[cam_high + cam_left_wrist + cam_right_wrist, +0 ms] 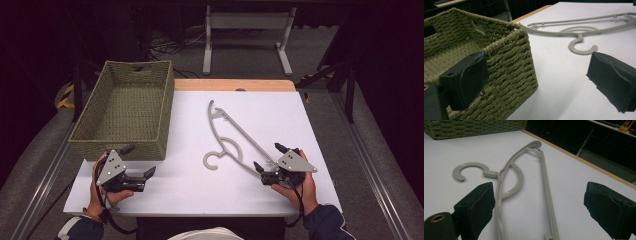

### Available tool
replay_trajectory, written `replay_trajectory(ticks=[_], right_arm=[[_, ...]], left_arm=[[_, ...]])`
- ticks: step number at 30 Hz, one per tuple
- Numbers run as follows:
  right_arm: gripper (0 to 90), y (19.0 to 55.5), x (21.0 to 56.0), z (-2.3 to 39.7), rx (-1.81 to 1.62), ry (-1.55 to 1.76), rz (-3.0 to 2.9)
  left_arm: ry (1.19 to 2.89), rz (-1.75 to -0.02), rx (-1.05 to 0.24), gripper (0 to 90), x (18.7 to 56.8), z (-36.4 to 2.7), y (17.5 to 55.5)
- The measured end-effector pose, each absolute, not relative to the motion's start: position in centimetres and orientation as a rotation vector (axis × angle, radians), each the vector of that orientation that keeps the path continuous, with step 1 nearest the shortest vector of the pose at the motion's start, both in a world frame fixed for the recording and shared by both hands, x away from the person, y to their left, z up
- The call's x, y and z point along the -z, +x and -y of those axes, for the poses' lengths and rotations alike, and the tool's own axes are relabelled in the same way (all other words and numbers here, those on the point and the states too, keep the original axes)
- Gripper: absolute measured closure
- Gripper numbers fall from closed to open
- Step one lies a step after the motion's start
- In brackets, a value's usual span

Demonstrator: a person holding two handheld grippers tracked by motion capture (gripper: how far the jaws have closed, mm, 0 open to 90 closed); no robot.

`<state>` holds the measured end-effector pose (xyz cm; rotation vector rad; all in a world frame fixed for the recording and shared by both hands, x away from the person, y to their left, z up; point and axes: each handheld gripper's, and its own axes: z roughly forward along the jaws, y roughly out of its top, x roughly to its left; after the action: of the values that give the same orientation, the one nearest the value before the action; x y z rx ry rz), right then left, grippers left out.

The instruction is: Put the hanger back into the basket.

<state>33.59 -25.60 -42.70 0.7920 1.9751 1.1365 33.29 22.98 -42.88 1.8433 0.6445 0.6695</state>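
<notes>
A grey plastic hanger [235,135] lies flat in the middle of the white table top [200,195], hook toward the person. A green woven basket [125,107] stands at the left, and its floor shows bare weave. My left gripper [139,160] is open by the basket's near right corner [506,62], one jaw in front of the basket wall and the other over the table. My right gripper [269,157] is open at the hanger's near end. The hanger's bars [544,177] run between its jaws, and neither pad touches them. The hanger's hook [579,47] lies beyond the left gripper [537,72].
A wooden strip [235,85] edges the table's far side. Behind it stands a white metal frame [245,30] on the floor, with cables beside it. Dark stands flank the table on the right [345,85]. The basket's edge [474,127] shows far off past the right gripper [541,197].
</notes>
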Motion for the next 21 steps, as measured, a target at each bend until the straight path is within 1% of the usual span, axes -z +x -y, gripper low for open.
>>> replay_trajectory(ticks=[4,10,19,21], right_arm=[[13.0,33.61,42.76,25.53,-1.133,0.792,-2.016],[14.0,33.83,42.91,25.21,-1.143,0.783,-2.087],[14.2,34.09,42.98,24.85,-1.158,0.762,-2.199],[16.6,34.21,42.88,24.83,-1.152,0.753,-2.223]], left_arm=[[1.852,-0.634,-0.653,5.9,42.97,-22.94,33.19],[1.867,-0.625,-0.619,6.3,43.24,-22.95,33.33],[1.855,-0.632,-0.629,5.6,43.39,-22.75,33.04],[1.861,-0.63,-0.625,5.6,43.44,-22.68,33.07]])
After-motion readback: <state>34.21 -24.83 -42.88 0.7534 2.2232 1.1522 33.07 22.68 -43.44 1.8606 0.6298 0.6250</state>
